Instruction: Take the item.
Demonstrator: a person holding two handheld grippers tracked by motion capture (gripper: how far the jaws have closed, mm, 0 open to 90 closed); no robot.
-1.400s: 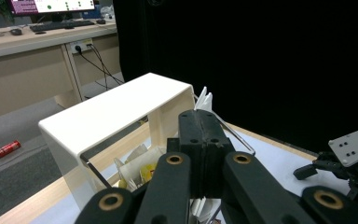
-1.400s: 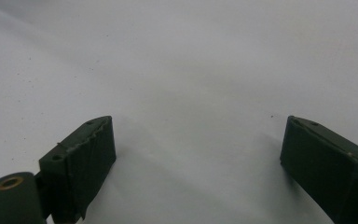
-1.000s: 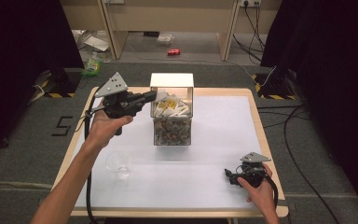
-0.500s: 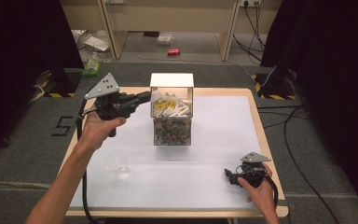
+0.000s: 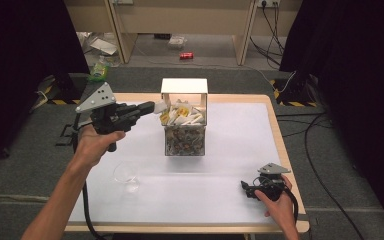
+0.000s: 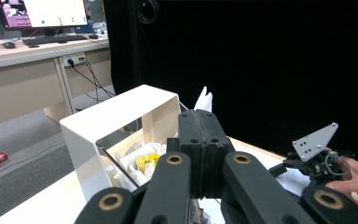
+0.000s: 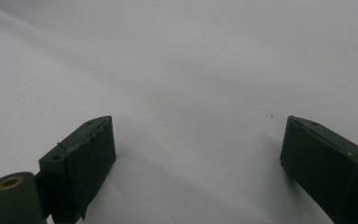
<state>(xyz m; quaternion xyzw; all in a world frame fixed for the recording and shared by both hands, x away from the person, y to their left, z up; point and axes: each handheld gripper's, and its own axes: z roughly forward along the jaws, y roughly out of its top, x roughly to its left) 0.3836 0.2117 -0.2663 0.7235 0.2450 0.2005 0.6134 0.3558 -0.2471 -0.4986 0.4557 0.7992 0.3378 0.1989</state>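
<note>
A: Status of the left claw?

B: Jaws pressed together, as seen in the left gripper view. A white sachet sticks up from between the tips, so I judge it clamped on that sachet. In the high view the claw is held raised, just left of the clear box, with something white at its tip.

A: Location of the box and its contents?

B: The box stands mid-table, toward the far edge, with a white cover arched over its back. White and yellow packets lie in the upper part; a darker mix fills the lower part.

A: Status of the right claw?

B: Jaws wide apart, holding nothing. It rests low on the white table at the near right corner. The right gripper view shows bare table surface between the two jaws.

A: Step in hand?

B: Judged as extraction and transfer: one sachet is out of the box and not yet set down. A small clear glass stands on the table near the person's left forearm and is the likely destination, though that's an inference.

A: Requirements for the next move?

B: Swing the left claw toward the person and down until the sachet hangs over the glass mouth. Keep the jaws together until then; the sachet is light and thin, so it may slip. Approach gently, since the glass could tip
</note>
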